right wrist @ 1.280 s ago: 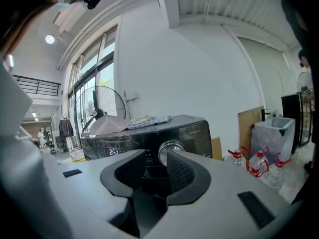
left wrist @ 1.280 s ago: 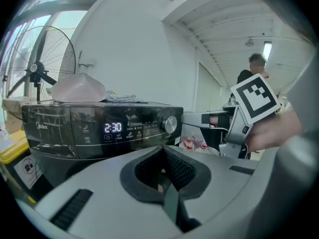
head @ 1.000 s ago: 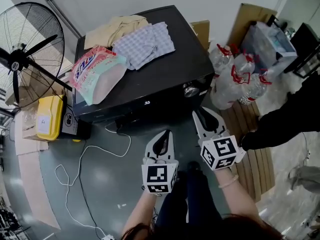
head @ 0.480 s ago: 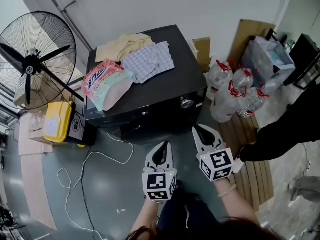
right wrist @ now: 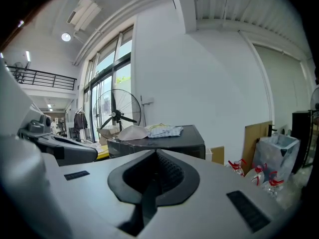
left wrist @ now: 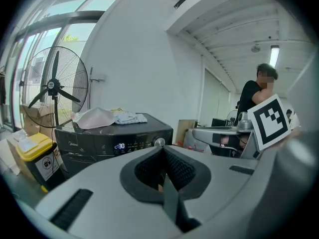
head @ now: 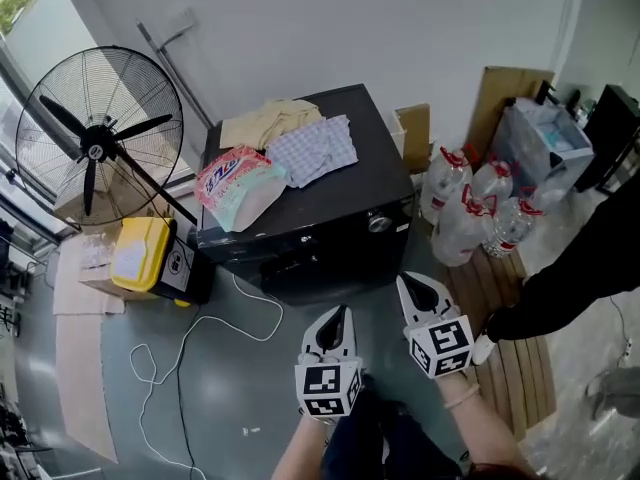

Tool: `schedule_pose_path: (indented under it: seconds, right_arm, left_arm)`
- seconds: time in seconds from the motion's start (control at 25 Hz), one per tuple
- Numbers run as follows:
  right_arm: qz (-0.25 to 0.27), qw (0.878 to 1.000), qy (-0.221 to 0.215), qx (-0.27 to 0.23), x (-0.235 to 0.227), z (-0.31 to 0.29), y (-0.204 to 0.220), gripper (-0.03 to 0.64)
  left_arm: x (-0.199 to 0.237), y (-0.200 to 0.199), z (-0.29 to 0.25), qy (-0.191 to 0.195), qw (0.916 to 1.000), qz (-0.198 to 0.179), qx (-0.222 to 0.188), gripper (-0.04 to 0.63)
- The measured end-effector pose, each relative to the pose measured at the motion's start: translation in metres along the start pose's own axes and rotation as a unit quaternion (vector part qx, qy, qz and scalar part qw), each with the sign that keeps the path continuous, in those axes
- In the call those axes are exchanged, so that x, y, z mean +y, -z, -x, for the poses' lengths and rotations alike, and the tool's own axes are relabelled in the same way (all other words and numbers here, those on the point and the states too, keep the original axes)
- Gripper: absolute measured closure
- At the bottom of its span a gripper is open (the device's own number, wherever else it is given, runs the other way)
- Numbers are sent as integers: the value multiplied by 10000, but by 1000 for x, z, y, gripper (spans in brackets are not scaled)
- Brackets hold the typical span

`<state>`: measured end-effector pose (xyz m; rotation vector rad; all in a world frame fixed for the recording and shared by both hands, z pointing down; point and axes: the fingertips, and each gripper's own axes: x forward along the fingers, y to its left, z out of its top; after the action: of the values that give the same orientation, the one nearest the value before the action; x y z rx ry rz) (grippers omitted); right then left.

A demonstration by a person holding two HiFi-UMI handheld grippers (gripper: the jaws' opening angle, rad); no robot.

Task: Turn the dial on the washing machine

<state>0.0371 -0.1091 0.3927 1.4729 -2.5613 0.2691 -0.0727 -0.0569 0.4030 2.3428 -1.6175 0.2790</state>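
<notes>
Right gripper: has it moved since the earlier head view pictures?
Yes. The right gripper has drawn back from the dial on the washing machine; the gap is wider. Its jaws have just been closing, empty.

Tall black pedestal fan [head: 100,148] at the room's left side, in front of a large window [head: 22,8] full of daylight. Behind the fan and off to its right, a plain white wall [head: 330,28]. Below the fan, a glossy grey-green floor [head: 230,388], with a yellow bin [head: 138,253] just beside the fan's stand, a white cable [head: 170,343] looping nearer than it, and a pale strip of sheeting [head: 85,368] flat on the floor. Far to the fan's right, a cardboard sheet [head: 515,93] leaning against the wall, clear water bottles with red caps [head: 465,218], and wooden slats [head: 495,333] on the floor. Overhead, well right of the fan, a lit ceiling lamp [left wrist: 273,56].
</notes>
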Motion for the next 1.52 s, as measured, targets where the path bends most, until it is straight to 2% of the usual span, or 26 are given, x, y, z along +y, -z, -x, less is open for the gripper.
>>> schedule_pose_path:
  seconds: [0.44,1.0,1.52]
  right_arm:
    - [223,9995,-13,-244,20,61,-30,591]
    - [653,9955,-270,-633,51,137,-77,591]
    - [894,9919,-297,-853,52,193,-97,591]
  left_arm:
    - [-29,-19,52,15,9999,-50,-100,578]
    - [-75,-64,113,-17,9983,-201,-547,578]
    - [-110,-80,153,-163,9965,-259,-781,578]
